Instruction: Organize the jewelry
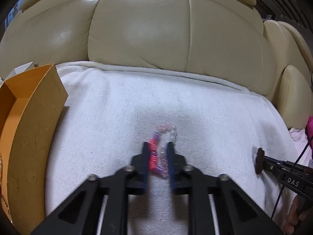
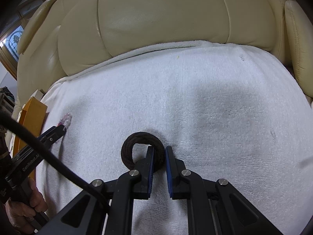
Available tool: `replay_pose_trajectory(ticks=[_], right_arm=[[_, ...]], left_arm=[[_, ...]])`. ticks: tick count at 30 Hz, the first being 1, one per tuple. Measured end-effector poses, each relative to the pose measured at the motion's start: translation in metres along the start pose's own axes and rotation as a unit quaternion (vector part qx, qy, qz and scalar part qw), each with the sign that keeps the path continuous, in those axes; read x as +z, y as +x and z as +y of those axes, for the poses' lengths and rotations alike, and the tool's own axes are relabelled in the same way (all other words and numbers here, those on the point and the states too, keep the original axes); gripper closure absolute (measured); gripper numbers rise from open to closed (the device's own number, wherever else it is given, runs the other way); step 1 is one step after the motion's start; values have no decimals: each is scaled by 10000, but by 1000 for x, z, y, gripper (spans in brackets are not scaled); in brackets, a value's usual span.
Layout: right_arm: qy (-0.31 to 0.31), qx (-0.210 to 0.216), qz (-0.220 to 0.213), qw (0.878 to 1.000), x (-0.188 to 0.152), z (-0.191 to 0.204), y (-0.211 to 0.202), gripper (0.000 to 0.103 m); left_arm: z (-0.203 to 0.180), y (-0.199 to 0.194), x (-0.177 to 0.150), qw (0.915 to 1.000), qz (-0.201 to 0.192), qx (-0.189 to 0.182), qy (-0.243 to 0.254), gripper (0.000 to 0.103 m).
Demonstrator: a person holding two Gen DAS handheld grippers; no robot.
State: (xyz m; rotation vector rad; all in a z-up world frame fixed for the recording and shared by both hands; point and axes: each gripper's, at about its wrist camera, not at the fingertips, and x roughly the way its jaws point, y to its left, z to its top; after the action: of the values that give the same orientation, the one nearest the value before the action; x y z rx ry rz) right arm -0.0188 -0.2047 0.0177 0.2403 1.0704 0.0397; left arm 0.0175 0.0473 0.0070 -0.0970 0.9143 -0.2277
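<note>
Beaded pink, purple and clear bracelet [image 1: 160,152] lies on the white terry towel [image 1: 109,121] over the cream leather sofa [image 1: 156,29], clamped in the left tool [image 1: 158,146]; the right tool [image 2: 159,150] pinches a dark brown fabric hair tie [image 2: 135,141].

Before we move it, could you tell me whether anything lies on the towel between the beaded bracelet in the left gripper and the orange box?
Nothing visible does: only bare white towel separates the beaded bracelet from the orange box.
</note>
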Motion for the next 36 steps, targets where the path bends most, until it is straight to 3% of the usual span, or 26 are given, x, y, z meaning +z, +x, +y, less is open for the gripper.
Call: replay_pose_trajectory(ticks=[4, 22, 36], right_arm=[[-7, 2, -21, 10000, 1, 2, 1, 90], [-262, 306, -460, 9981, 5, 37, -13, 90], [-359, 549, -749, 9950, 2, 38, -34, 90]], left_arm=[[5, -2, 1, 9999, -29, -67, -114, 96], [10, -43, 2, 9991, -395, -175, -26, 96], [14, -76, 1, 9968, -739, -309, 12, 96]])
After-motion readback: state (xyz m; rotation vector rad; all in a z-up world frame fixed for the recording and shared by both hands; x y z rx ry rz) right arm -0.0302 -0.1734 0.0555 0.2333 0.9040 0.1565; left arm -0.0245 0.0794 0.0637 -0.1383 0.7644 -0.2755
